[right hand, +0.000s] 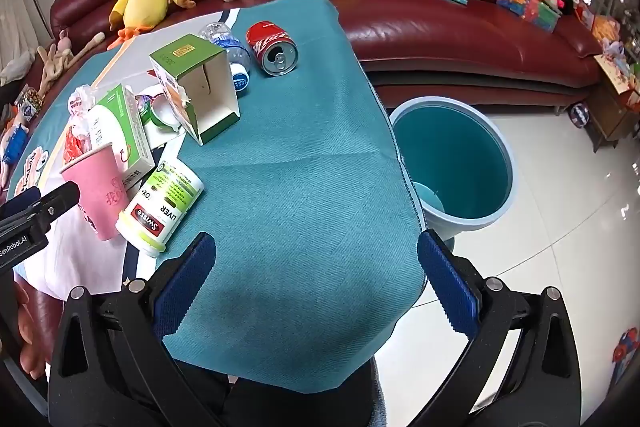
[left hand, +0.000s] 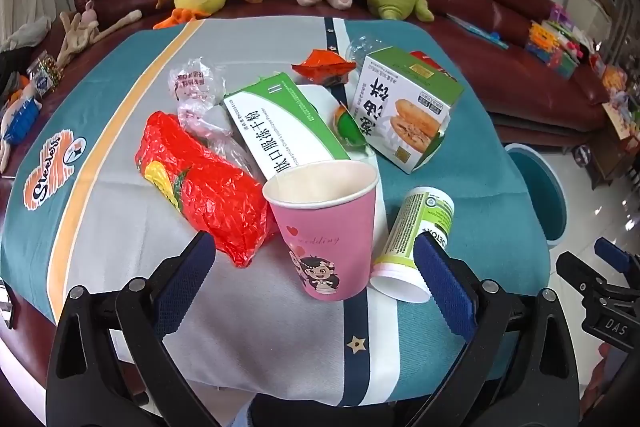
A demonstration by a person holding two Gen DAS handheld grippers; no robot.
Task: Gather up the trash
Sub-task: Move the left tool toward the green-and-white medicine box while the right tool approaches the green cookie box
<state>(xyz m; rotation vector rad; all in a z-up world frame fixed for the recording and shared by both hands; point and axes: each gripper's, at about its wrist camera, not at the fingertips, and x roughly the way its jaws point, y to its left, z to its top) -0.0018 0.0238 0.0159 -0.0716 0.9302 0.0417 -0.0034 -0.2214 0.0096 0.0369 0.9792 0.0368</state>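
Both tongs, left (left hand: 316, 283) and right (right hand: 316, 279), hung wide apart and empty, with the pink paper cup (left hand: 326, 227) upright just ahead of the left ones, looking light and crushable, so I'd pinch its sides gently.

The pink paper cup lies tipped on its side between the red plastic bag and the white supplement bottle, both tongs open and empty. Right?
Not quite: the pink paper cup stands upright, mouth up, as the left wrist view shows. It is between the red plastic bag and the white supplement bottle, which lies on its side. The left tongs and right tongs are open, empty.
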